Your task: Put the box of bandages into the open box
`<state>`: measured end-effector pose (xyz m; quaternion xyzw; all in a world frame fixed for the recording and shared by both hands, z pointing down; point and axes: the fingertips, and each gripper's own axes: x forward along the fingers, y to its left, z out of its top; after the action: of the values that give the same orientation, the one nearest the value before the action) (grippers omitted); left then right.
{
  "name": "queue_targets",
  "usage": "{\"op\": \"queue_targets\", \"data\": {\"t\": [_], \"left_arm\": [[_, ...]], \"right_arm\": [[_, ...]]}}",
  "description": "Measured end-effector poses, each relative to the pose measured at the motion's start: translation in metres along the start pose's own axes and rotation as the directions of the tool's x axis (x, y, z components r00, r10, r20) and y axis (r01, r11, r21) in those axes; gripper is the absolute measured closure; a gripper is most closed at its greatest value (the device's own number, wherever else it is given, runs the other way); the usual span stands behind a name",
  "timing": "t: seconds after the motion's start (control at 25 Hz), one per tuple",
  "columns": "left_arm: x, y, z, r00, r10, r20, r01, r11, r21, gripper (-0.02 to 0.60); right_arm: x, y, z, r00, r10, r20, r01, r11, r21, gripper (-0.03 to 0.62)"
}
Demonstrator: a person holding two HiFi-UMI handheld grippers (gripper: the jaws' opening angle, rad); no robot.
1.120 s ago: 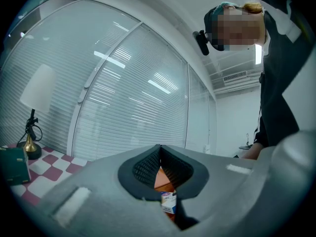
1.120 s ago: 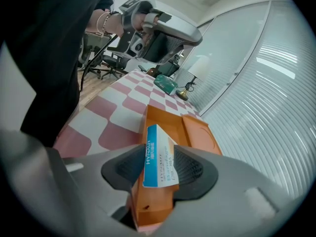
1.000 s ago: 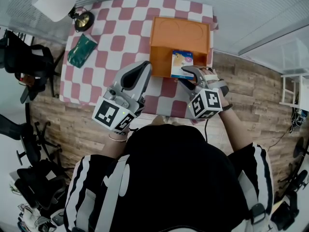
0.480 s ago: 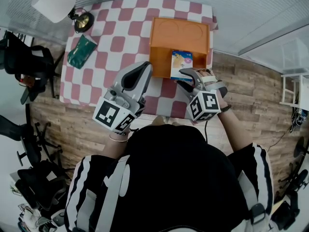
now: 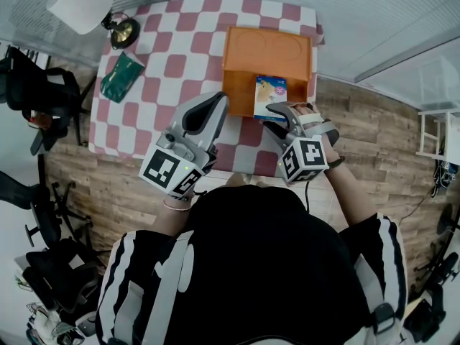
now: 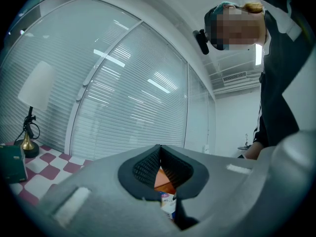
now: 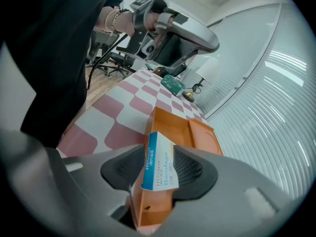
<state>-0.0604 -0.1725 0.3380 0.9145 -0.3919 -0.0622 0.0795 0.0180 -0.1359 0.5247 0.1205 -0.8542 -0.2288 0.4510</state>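
Note:
The orange open box (image 5: 248,52) sits on the checkered table at the far right, its lid folded back. The box of bandages (image 5: 270,95), white and blue, stands on edge inside the near right part of the orange box (image 7: 174,128). My right gripper (image 5: 271,118) is open just in front of it; in the right gripper view the bandage box (image 7: 160,157) shows between the spread pads of that gripper (image 7: 159,169). My left gripper (image 5: 215,100) is shut and empty beside the orange box's near left corner. Through its pads (image 6: 159,154) a sliver of orange box and bandage box (image 6: 169,204) shows.
A green packet (image 5: 122,74) lies at the table's left edge, with a brass-footed lamp (image 5: 123,31) behind it. The red-and-white cloth (image 5: 165,70) ends close to my body. Office chairs stand on the wooden floor to the left.
My right gripper has drawn back a little toward me and left, away from the bandage box, which stays in the orange box. The left gripper has hardly moved.

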Motion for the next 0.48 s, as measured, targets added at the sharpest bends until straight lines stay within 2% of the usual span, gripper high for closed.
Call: {"op": "queue_targets", "data": {"t": [0.48], "left_arm": [[0.009,-0.002,0.002,1.000,-0.018,0.001,0.018,1.000,0.006,0.581]], "right_arm": [[-0.019,-0.024,0.011,0.998,-0.056,0.014,0.056,0.998,-0.020,0.414]]}}
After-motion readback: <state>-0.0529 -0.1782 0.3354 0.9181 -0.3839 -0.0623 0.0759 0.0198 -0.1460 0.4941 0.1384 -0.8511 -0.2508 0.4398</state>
